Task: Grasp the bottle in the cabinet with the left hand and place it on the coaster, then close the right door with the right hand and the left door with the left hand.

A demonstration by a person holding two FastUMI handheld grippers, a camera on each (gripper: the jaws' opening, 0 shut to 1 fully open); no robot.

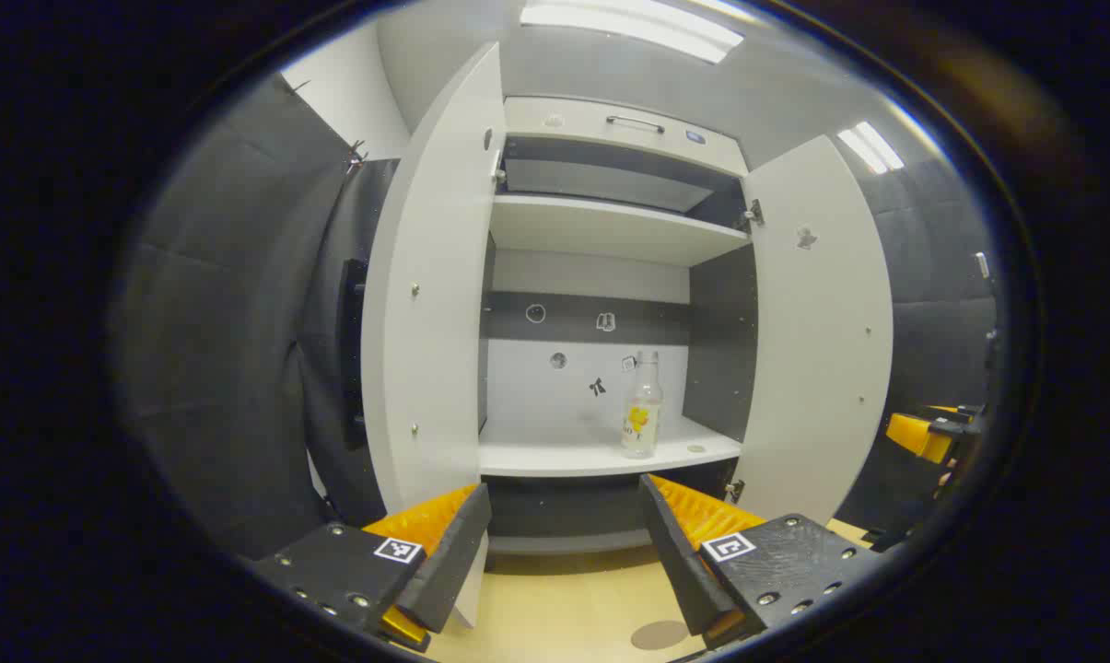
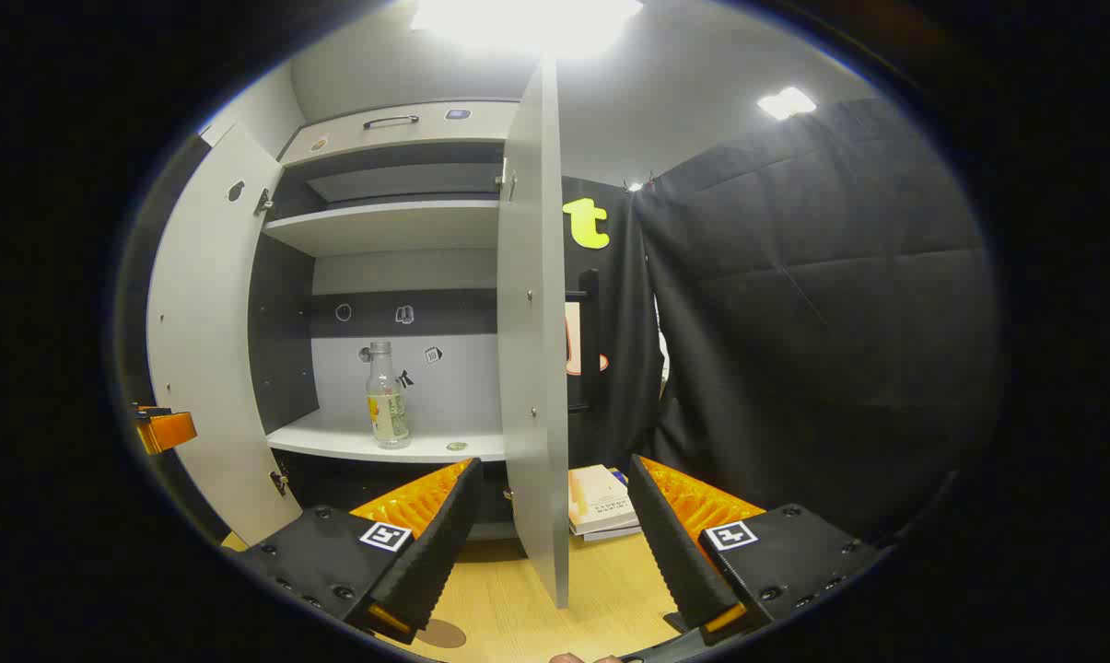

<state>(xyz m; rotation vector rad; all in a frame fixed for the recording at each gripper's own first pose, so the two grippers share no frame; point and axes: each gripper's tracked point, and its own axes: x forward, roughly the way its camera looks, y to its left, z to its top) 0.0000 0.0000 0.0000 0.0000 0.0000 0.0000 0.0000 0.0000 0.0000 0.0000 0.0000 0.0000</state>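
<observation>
Standing at the far side of the pale wood-grain table (image 1: 555, 608), the cabinet (image 1: 610, 230) is a tall boxy unit of smooth white panels with dark grey inner walls, and both of its flat doors are swung wide. The left door (image 1: 435, 304) and the right door (image 1: 817, 322) frame the opening in the left gripper view; in the right gripper view the right door (image 2: 534, 322) shows nearly edge-on. A top drawer front carries a slim metal handle (image 1: 636, 122). Quilted black cloth (image 2: 822, 304) hangs to the right of the cabinet, and a small stack of books (image 2: 601, 502) lies at its foot on the table. On the lower shelf (image 1: 601, 456) the bottle (image 1: 642, 405) stands upright toward the right side, clear plastic, cylindrical with a narrow neck and a yellow-marked label. A round brown coaster (image 1: 660, 633) lies flat on the near table. The left gripper (image 1: 564, 525) has its ridged fingers spread apart, holding nothing, well short of the shelf. The right gripper (image 2: 555, 506) is likewise spread and empty, near the right door's edge.
</observation>
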